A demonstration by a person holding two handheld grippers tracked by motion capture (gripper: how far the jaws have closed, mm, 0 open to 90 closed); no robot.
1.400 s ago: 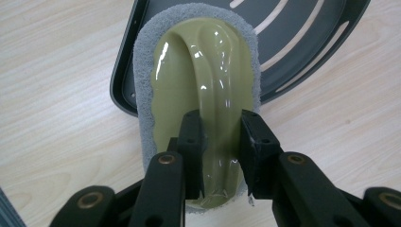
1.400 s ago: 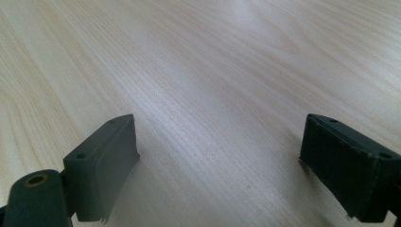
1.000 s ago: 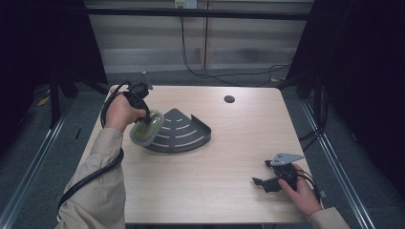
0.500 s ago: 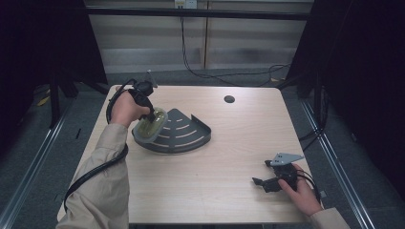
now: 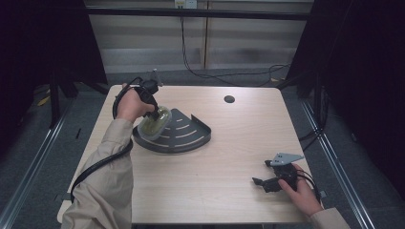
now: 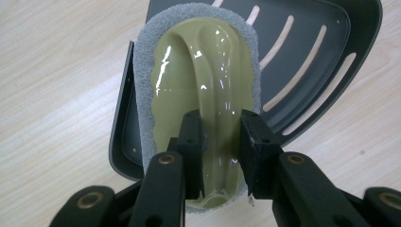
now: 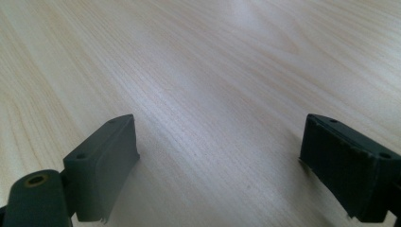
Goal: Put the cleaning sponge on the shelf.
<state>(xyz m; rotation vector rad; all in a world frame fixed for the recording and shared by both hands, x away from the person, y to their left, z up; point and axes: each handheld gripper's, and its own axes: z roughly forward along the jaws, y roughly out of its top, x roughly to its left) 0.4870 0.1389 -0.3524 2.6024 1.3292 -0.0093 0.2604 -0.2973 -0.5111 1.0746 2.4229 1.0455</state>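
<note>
An olive-green scrubber (image 6: 203, 90) with a glossy ridged handle and a grey pad edge hangs over the left part of a dark grey slotted corner tray (image 6: 307, 56). My left gripper (image 6: 221, 156) is shut on the scrubber's handle ridge. From the high view, the scrubber (image 5: 154, 123) sits tilted above the tray (image 5: 184, 136) at the table's left, held by the left gripper (image 5: 155, 113). My right gripper (image 5: 261, 183) rests low near the table's front right, and its own view shows that gripper (image 7: 220, 165) open above bare wood.
The light wooden table (image 5: 205, 191) has a round cable hole (image 5: 229, 99) at the back centre. Cables trail on the floor behind it. Metal rails run along both sides of the table.
My left gripper has carried the scrubber rightward and farther over the tray's left part. The right gripper has stayed in place.
</note>
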